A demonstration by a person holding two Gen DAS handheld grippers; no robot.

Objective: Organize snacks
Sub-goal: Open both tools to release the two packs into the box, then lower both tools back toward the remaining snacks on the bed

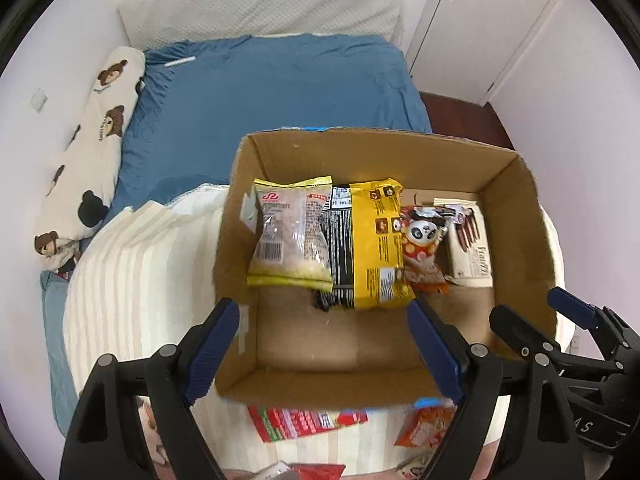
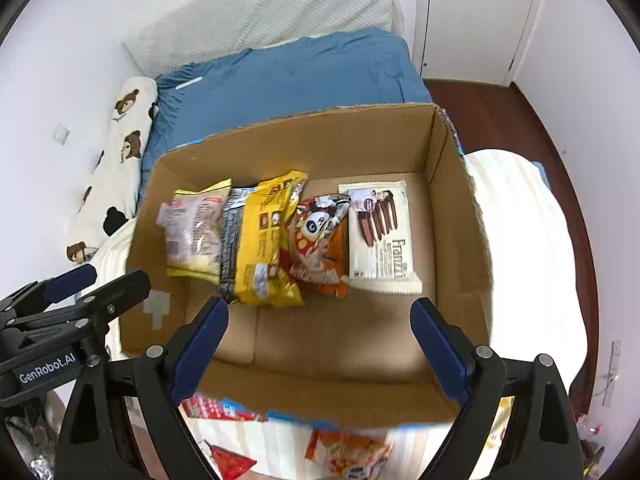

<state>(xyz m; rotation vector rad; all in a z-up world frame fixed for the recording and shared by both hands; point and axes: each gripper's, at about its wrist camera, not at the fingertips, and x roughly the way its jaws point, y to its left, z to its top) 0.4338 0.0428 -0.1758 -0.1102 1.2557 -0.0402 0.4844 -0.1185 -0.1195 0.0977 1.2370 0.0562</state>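
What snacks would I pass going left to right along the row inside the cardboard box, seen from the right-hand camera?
Pale yellow-edged clear packet → yellow bag with a black side → orange panda packet → white chocolate-stick pack, which lies nearest the box's right wall.

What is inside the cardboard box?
The cardboard box holds four snack packs in a row: pale bag, yellow bag, panda pack, wafer pack. Anything beneath them is hidden.

The left gripper has black plastic arms shaped like clamps, deep blue ribbed pads on its fingers and round silver pivot pins. The right gripper is built alike; the left one's housing bears white "GenRobot.AI" lettering in the right view.
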